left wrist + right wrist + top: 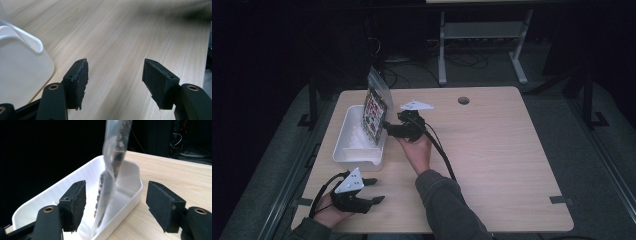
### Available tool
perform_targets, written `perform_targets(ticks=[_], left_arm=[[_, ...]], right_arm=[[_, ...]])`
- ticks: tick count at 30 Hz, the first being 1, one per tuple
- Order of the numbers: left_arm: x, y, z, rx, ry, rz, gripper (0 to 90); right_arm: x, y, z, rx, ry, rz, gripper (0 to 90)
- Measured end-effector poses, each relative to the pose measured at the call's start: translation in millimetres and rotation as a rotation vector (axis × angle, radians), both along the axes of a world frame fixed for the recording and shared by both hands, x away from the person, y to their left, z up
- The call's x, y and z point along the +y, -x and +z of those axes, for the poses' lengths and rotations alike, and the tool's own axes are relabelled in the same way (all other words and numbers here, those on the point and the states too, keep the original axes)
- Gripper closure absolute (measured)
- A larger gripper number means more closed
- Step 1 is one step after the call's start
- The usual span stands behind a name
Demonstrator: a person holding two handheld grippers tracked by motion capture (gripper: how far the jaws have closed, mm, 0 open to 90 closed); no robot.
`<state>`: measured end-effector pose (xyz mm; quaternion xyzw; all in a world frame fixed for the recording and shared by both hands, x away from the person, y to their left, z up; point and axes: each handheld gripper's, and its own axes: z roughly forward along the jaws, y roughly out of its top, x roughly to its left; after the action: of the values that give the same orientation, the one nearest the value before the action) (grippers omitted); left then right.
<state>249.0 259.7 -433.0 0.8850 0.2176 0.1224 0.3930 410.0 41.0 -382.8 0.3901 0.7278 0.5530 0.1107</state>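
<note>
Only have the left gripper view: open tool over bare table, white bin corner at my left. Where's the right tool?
Observer: In the high view the right tool is at the right side of the white bin, pointing into it.
Operator: Holding anything?
Observer: No. Its jaws stand open, with a clear printed bag between them, apart from both pads.
Operator: Is the bag in the bin?
Observer: Its lower end is inside. The bag stands on edge and its top rises well above the rim.

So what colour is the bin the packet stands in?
White; the bin shows best in the right gripper view.
</note>
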Motion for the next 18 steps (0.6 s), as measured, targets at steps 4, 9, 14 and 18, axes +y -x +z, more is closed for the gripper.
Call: perform_targets(ticks=[4,9,14,18], left_arm=[[-0.7,-0.4,-0.3,0.001,-0.002,-0.002,36.4],[-1.0,-0.6,-0.4,0.002,-0.004,0.000,36.0],[-1.6,-0.9,-0.6,0.003,-0.010,0.000,35.3],[-1.6,-1.0,-0.6,0.003,-0.009,0.002,35.0]], right_arm=[[-16.0,4.6,-0.4,-0.001,-0.013,-0.002,31.3],[-29.7,8.7,-1.7,0.010,-0.014,0.008,30.3],[-46.4,14.7,-3.9,0.013,-0.008,0.016,29.0],[-56.2,19.3,-4.2,0.014,-0.006,0.019,28.4]])
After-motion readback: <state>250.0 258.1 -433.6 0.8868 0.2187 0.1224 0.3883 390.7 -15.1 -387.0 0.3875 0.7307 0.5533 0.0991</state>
